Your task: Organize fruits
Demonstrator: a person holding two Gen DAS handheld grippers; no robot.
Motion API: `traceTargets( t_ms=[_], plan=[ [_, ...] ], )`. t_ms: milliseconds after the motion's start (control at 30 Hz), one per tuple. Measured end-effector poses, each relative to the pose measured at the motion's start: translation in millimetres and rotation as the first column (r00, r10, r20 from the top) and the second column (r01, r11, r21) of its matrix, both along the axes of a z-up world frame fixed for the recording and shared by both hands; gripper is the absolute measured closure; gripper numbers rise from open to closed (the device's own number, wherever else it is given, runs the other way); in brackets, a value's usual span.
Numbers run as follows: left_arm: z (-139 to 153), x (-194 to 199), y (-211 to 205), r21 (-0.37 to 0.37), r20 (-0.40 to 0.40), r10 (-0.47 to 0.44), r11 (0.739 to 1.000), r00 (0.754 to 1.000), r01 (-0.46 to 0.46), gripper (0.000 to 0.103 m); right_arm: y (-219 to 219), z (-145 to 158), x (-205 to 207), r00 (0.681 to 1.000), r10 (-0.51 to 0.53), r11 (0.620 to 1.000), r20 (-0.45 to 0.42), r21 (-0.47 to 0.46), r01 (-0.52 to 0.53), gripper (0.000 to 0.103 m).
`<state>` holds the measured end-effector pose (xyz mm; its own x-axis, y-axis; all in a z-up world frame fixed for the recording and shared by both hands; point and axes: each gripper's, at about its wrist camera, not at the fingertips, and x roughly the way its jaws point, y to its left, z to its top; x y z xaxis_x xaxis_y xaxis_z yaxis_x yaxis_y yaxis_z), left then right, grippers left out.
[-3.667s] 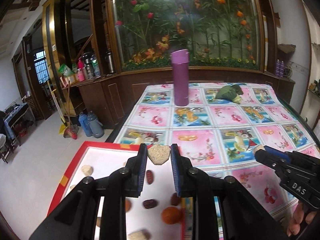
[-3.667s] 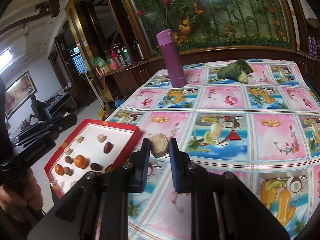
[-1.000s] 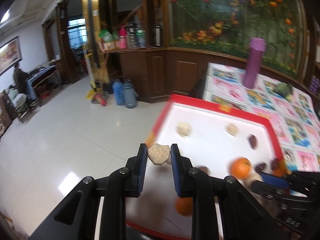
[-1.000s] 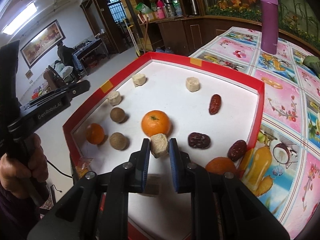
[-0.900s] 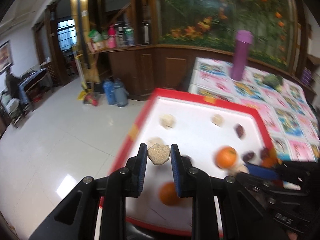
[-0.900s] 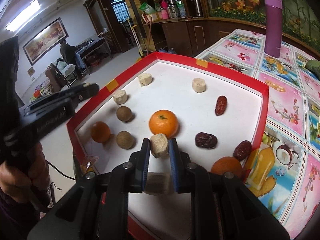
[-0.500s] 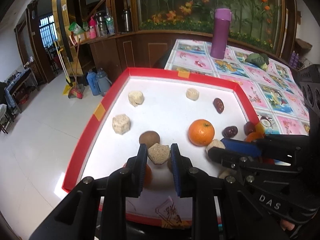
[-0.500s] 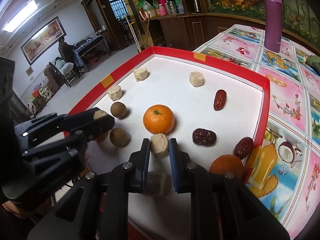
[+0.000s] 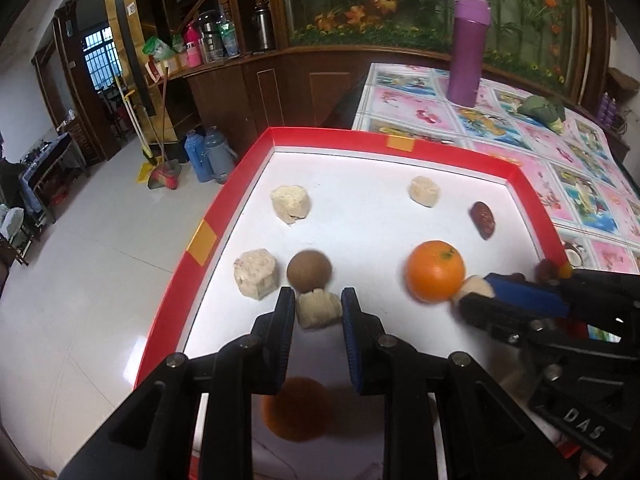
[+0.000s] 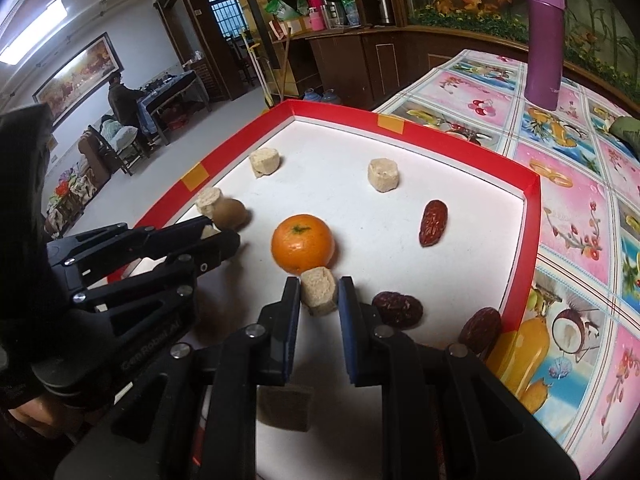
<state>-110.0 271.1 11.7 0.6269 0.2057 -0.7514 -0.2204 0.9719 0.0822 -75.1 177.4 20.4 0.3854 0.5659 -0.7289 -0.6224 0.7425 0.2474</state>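
Observation:
A red-rimmed white tray holds fruits. My left gripper is shut on a beige chunk, low over the tray beside a brown round fruit and another beige chunk. My right gripper is shut on a beige chunk just in front of an orange. Each gripper shows in the other's view: the right one and the left one. Red dates and more beige chunks lie in the tray.
The tray sits at the corner of a table with a patterned cloth. A purple flask and a green bundle stand farther back. Another orange lies below my left gripper. The floor drops off left of the tray.
Both grippers have moved from over the tablecloth to the tray and come down low over it, still holding their chunks. The left one swung in from the floor side.

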Motion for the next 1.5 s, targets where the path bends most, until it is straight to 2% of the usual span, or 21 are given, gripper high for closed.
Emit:
traceTargets(
  t_ms=[467,533,600,733,833,867,1000,1133,1333,1500],
  plan=[
    [1,-1,-2,0.028,-0.005,0.046,0.999,0.999,-0.045,0.078,5,-1,1,1.000,0.027,0.997,0.000,-0.074,-0.027,0.081],
    [4,-3,-5,0.050,0.007,0.053,0.997,0.999,-0.053,0.060,2,1,-1,1.000,0.026,0.997,0.004,-0.072,-0.026,0.074],
    [10,-8,-6,0.061,0.030,0.063,0.996,0.998,-0.064,0.049,-6,4,-3,1.000,0.017,0.999,0.000,-0.037,-0.017,0.066],
    [26,-17,-11,0.083,0.077,0.071,0.994,0.995,-0.077,0.038,-23,16,-11,0.999,0.005,1.000,0.043,0.021,-0.006,0.058],
    [39,-24,-15,0.098,0.120,0.078,0.991,0.990,-0.090,0.025,-36,25,-12,0.997,-0.022,0.999,0.067,0.042,0.020,0.057],
    [44,-26,-17,0.102,0.132,0.080,0.990,0.988,-0.094,0.024,-41,28,-13,0.997,-0.033,0.998,0.074,0.053,0.029,0.057],
    [62,-34,-27,0.136,0.183,0.079,0.985,0.980,-0.105,0.023,-61,38,-16,0.991,-0.082,0.995,0.101,0.067,0.075,0.056],
    [79,-45,-39,0.188,0.232,0.092,0.973,0.968,-0.137,0.017,-78,48,-20,0.985,-0.122,0.990,0.118,0.086,0.112,0.055],
    [97,-51,-49,0.155,0.261,0.064,0.982,0.963,-0.108,0.017,-99,63,-26,0.978,-0.158,0.982,0.136,0.129,0.141,0.044],
    [106,-52,-56,0.132,0.268,0.060,0.986,0.961,-0.099,0.017,-105,74,-32,0.974,-0.168,0.976,0.155,0.162,0.143,0.040]
  ],
)
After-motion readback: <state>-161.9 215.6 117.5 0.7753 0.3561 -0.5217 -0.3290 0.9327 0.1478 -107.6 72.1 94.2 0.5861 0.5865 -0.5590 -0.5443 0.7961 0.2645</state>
